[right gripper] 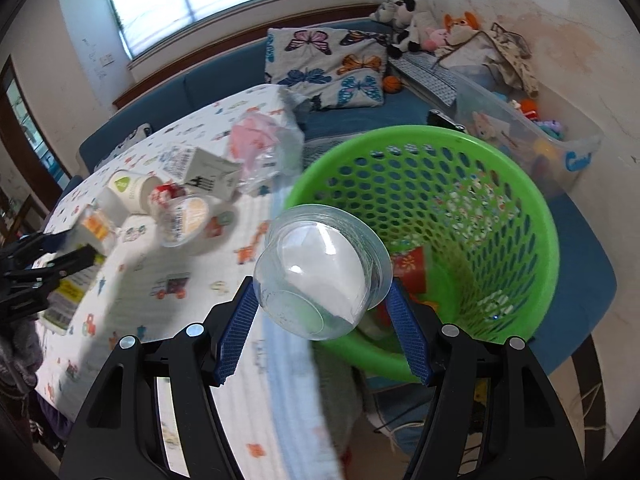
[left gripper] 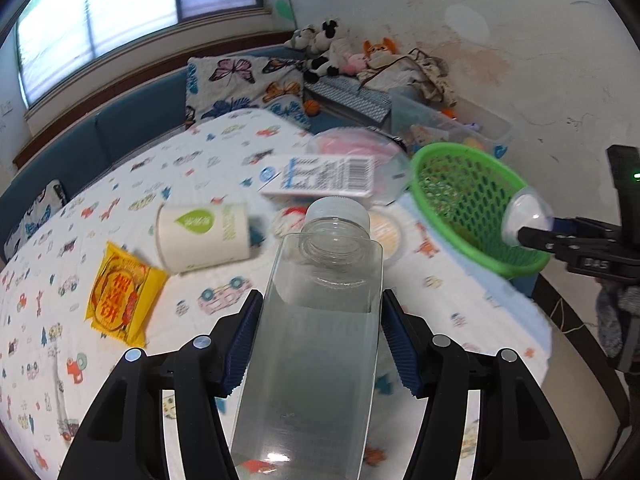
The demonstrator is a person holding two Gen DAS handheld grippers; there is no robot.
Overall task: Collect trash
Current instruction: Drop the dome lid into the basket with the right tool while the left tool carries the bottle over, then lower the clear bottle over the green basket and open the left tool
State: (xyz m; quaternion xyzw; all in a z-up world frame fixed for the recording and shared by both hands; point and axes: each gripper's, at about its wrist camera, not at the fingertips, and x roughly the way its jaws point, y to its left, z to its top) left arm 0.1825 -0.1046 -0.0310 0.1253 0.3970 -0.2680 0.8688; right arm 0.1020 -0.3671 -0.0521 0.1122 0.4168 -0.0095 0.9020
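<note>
While both grippers are loaded, the right one sits much closer to the drop point. The right gripper [right gripper: 322,300] has its 2 blue pads closed against the sides of a clear plastic cup [right gripper: 320,272], which lies tilted with its rounded bottom toward the camera and its rim pointing forward toward the green basket [right gripper: 532,216]. That basket stands just ahead and slightly right of the jaws, off the table edge, its mouth tipped toward the gripper, with some printed wrappers already at the bottom. The cup appears to hang at or just over the near rim, so a short push forward and a release looks like all the next move needs. The left gripper [left gripper: 320,320] is closed on a clear square bottle [left gripper: 320,340] with a white cap; the bottle's long axis runs straight forward between the pads, cap end away from the camera. From the left wrist view the basket [left gripper: 460,196] lies ahead and well to the right, with the right gripper [left gripper: 536,236] and its cup [left gripper: 526,216] at the rim, so the left hand probably has to wait or swing around it. Still on the patterned tablecloth [left gripper: 200,152] are a white paper cup [left gripper: 204,236] on its side, a yellow snack packet [left gripper: 120,292], a white carton [left gripper: 324,176] and a small tub [left gripper: 386,232].
</note>
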